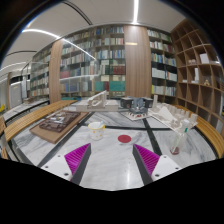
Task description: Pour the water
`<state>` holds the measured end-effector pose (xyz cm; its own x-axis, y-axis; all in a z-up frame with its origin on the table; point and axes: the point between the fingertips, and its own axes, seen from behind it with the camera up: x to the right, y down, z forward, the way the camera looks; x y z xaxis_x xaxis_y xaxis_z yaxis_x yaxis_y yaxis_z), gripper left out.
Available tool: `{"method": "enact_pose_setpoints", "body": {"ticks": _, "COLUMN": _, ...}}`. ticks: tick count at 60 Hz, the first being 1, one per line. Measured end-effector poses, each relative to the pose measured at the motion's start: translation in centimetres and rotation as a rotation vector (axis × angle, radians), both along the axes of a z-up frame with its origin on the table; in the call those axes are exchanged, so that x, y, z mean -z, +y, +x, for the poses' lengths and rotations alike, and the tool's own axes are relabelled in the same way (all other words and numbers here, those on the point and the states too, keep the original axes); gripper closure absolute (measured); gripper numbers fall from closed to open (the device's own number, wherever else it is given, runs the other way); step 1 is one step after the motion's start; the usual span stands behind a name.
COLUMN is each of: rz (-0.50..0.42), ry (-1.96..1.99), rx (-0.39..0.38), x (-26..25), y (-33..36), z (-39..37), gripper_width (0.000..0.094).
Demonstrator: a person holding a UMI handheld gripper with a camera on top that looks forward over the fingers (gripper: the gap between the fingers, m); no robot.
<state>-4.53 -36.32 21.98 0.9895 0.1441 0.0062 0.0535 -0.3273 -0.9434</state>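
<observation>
My gripper [112, 158] is open and empty above a pale marble-look table [112, 170]. Its two fingers with magenta pads [78, 156] stand wide apart, with only bare tabletop between them. Beyond the fingers a small red dish [125, 139] lies on the table. To its left stands a white cup [96, 129]. At the right, beyond the right finger, stand clear glass vessels [181, 133], one a wine glass with a dark base. I cannot tell whether any vessel holds water.
A wooden tray with objects [55, 124] lies at the left. More items [131, 106] sit at the table's far end. Tall bookshelves [100, 60] line the back wall, and open wooden shelving [200, 70] stands at the right.
</observation>
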Motion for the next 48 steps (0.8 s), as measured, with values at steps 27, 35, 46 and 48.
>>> {"method": "enact_pose_setpoints", "body": {"ticks": 27, "rz": -0.054, "ry": -0.076, "rx": 0.301, "x": 12.2, "y": 6.6, "z": 22.9, "gripper_width": 0.0077}}
{"method": "enact_pose_setpoints", "body": {"ticks": 35, "rz": -0.02, "ry": -0.097, "rx": 0.374, "x": 13.0, "y": 10.5, "z": 30.1, "gripper_width": 0.0082}}
{"method": "enact_pose_setpoints", "body": {"ticks": 46, "rz": 0.01, "ry": -0.056, "rx": 0.418, "x": 13.9, "y": 17.3, "z": 35.4, "gripper_width": 0.0082}}
{"method": "enact_pose_setpoints", "body": {"ticks": 48, "rz": 0.014, "ry": -0.045, "rx": 0.419, "x": 14.2, "y": 18.5, "z": 35.8, "gripper_width": 0.0088}}
